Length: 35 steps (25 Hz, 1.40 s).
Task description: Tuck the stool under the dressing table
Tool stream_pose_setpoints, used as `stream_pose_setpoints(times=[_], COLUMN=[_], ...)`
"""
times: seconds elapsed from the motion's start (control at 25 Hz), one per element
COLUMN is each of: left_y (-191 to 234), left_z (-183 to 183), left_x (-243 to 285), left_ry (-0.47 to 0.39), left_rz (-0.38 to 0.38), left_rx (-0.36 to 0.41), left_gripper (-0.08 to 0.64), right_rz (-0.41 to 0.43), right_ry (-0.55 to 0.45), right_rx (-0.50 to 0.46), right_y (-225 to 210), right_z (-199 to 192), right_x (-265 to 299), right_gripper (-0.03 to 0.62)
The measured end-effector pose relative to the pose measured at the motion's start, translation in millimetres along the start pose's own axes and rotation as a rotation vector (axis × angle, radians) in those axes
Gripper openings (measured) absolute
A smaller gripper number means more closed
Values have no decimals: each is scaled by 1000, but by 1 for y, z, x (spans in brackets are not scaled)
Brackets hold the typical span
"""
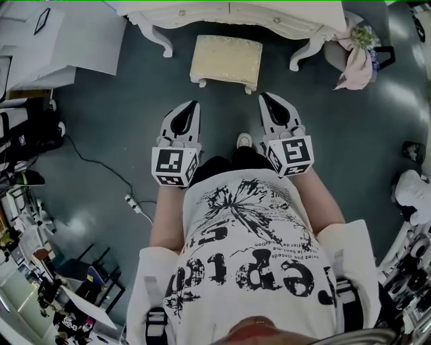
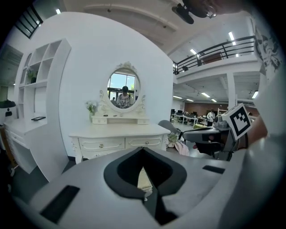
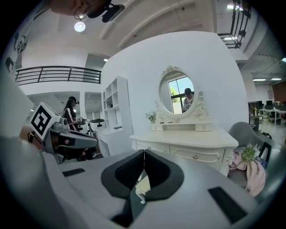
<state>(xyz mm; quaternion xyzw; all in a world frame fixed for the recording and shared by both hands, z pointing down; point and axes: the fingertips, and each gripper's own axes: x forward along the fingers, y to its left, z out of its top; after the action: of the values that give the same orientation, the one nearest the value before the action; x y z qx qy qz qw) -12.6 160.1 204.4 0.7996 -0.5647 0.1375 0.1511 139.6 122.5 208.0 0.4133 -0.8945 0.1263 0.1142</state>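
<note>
Head view: left tongs, right tongs level, probably facing stool.

white black-printed t-shirt; pale grey left tool, right tool

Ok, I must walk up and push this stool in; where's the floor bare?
Bare floor between the stool, the left claw and the right claw, and left of the stool toward the white desk. A cable crosses lower left; the draped chair crowds the right end of the dressing table.
</note>
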Motion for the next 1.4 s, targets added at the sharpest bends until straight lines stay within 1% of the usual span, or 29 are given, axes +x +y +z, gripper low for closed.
stream_pose_setpoints(times=[0.12,0.24,0.36,0.56,0.76,0.88,1.04,1.2,1.4], left_y=[11,20,32,54,65,75,89,94,107], left_z=[-6,-16,-35,-85,-146,-175,-207,-237,-289], left_x=[23,45,67,119,152,174,204,223,249], left_ry=[23,54,93,160,259,292,307,311,335], left_rz=[-2,-25,-53,-92,-160,-191,-205,-217,-236], left_rx=[5,9,-21,-85,-103,-110,-101,-76,-41], left_gripper=[20,20,20,20,20,20,20,20,20], right_rz=[-5,-15,-42,-100,-142,-160,-189,-258,-296], right_ry=[33,89,146,200,280,315,348,365,405], right_rx=[13,25,56,122,176,189,222,243,267], right_y=[-13,-19,-24,-45,-50,-54,-61,-67,-69], right_z=[-12,-32,-57,-103,-163,-198,-237,-267,-318], right_x=[25,46,65,109,142,165,190,200,221], right_gripper=[18,18,18,18,18,18,18,18,18])
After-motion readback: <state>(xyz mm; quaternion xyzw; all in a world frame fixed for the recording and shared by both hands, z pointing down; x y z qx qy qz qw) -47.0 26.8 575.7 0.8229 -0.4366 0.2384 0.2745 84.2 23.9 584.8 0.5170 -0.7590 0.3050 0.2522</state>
